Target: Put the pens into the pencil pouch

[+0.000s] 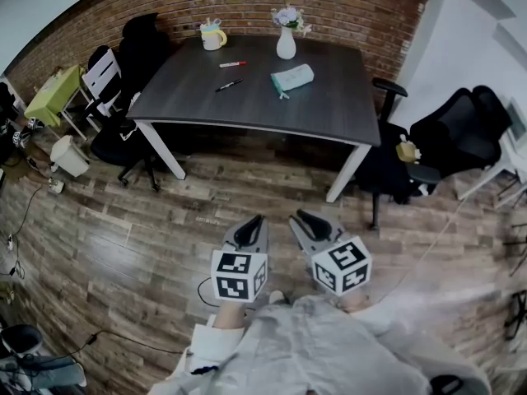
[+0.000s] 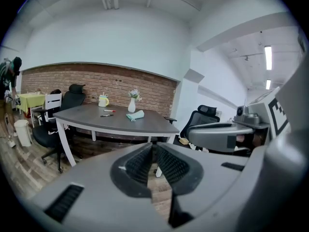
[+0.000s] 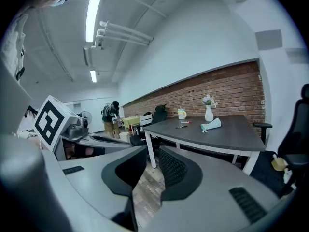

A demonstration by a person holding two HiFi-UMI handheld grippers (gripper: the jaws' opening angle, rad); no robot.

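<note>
Left claw (image 1: 258,220) is clenched on nothing; right claw (image 1: 300,216) is slightly parted, with only floor seen through the gap. Both are held low before the body, well apart from the work.

Task judged not begun.
- Red pen (image 1: 233,63) and black pen (image 1: 229,85) are lying loose on the tabletop (image 1: 329,109), near each other, the red one farther back.
- Pencil pouch (image 1: 292,79), pale teal, is laid flat just to the right of the pens, apart from both. Whether its mouth is open cannot be told from here.
- Left to do: the approach, both pens to be picked up and put in, the pouch likely to be opened or steadied.

Surroundings:
- A mug (image 1: 212,35) and a white vase (image 1: 286,44) with flowers are set behind the pens, near the brick wall (image 1: 329,6); either could be knocked by a long reach.
- Black office chairs are placed at the left end (image 1: 140,52) and the right end (image 1: 387,151) of the tabletop; the near edge is left free.
- Bare plank floor (image 1: 165,237) is seen between the claws and the tabletop, with a cable (image 1: 123,336) trailing at the lower left, off the direct line.
</note>
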